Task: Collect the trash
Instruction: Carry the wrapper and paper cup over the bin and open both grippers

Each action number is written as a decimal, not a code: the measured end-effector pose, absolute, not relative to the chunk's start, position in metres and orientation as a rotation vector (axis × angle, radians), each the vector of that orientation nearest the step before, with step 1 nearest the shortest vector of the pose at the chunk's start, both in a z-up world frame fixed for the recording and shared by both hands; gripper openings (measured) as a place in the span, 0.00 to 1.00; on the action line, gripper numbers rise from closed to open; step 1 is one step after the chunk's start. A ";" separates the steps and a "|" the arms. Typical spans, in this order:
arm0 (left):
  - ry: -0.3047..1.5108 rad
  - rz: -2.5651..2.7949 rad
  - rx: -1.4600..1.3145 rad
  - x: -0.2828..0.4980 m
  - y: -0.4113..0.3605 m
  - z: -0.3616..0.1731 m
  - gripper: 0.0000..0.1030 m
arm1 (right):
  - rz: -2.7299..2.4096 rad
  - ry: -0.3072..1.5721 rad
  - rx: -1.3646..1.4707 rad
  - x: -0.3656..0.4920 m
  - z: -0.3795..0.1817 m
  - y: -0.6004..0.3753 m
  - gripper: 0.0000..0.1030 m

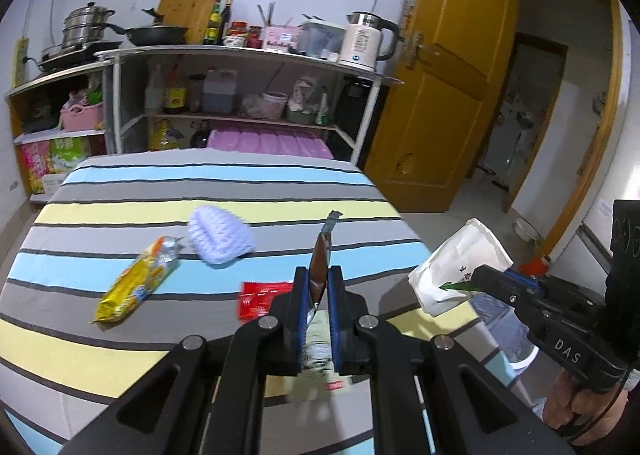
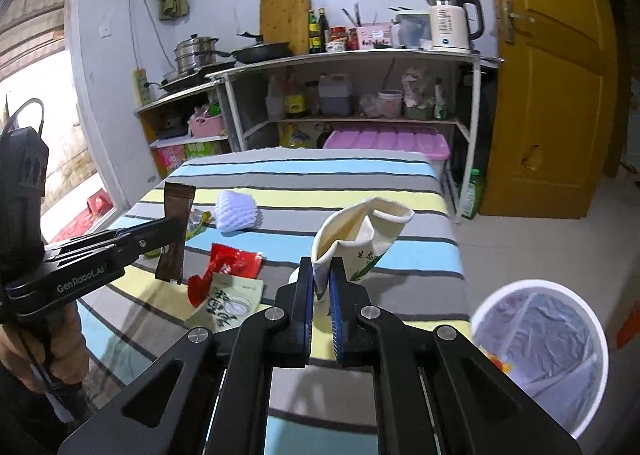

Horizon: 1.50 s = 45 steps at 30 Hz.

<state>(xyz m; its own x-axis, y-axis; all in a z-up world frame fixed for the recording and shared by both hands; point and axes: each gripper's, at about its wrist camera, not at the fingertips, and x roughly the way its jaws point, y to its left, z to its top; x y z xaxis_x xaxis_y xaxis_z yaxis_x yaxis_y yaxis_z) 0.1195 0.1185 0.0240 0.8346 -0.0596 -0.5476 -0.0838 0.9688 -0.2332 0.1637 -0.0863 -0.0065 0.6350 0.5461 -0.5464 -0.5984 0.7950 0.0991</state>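
Note:
My left gripper is shut on a brown snack wrapper, held upright above the striped table; it also shows in the right wrist view. My right gripper is shut on a crushed white paper cup, held over the table's right edge; the cup also shows in the left wrist view. On the table lie a yellow snack packet, a white foam fruit net, a red wrapper and a pale green packet.
A white trash bin with a grey liner stands on the floor right of the striped table. Behind the table are shelves with pots, bottles and a kettle. A yellow door stands open at the right.

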 end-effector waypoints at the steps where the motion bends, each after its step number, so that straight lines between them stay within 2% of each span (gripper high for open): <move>1: 0.584 0.004 -0.250 0.121 0.113 0.025 0.09 | 0.648 0.590 -0.090 0.163 -0.006 -0.091 0.07; 25: 0.620 -0.278 -0.137 0.168 -0.040 0.036 0.09 | 0.408 0.589 0.022 0.154 -0.009 -0.240 0.07; 45: 0.727 -0.406 -0.119 0.210 -0.108 -0.003 0.09 | 0.325 0.694 0.085 0.182 -0.048 -0.293 0.08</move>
